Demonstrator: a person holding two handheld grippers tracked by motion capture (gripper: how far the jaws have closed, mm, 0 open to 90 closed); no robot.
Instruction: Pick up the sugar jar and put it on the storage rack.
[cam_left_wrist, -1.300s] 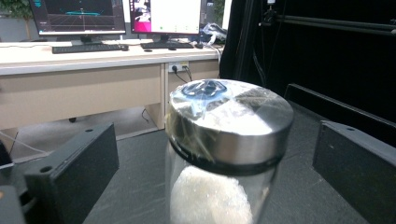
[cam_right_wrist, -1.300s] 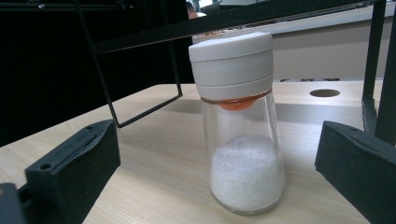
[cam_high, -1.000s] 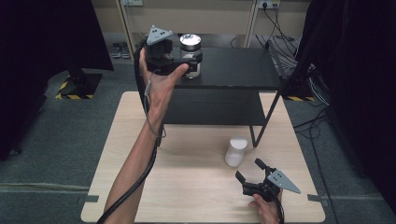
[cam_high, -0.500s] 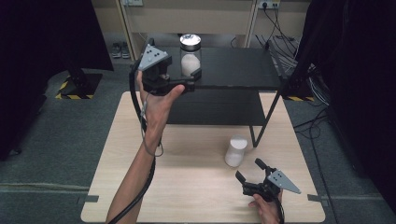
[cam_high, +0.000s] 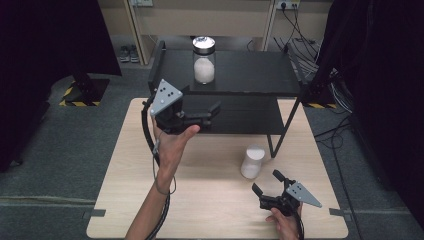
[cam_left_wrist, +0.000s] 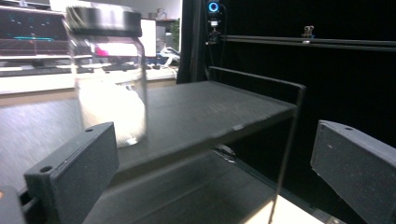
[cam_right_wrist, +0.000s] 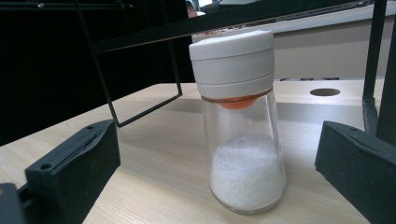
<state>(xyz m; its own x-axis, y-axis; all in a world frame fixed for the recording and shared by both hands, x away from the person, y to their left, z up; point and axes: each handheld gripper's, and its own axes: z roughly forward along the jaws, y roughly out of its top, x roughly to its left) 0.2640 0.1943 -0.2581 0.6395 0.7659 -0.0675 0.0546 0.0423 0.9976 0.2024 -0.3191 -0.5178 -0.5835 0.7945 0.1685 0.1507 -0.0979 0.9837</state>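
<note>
Jar (cam_high: 204, 61): in the high view I see it upright on the top shelf of the black rack (cam_high: 250, 75), near the shelf's middle, with a dark lid and white contents filling its lower part. The rack stands at the far edge of the table (cam_high: 125, 200). My left gripper (cam_high: 207, 112) is held up in front of the rack's left side, level with the lower shelf, jaws spread and empty, pointing right. It is well apart from the jar. The shaker (cam_high: 251, 161) stands on the table near the rack's front right leg. My right gripper (cam_high: 265, 184) rests low near the table's near edge, just beside the shaker, jaws spread and empty.

Left gripper view: I see both jaws wide apart with nothing between them. The jar (cam_left_wrist: 108, 77) stands beyond the left jaw on the top shelf (cam_left_wrist: 210, 112), blurred. The lower shelf shows beneath, dark.

Right gripper view: I see both jaws wide apart, level with the table (cam_right_wrist: 154, 154). The shaker (cam_right_wrist: 242, 121) stands upright between and beyond them, untouched. It has a white cap, an orange insert under the cap, and clear glass holding white grains in its lower part. The rack's legs (cam_right_wrist: 105, 74) stand behind it
</note>
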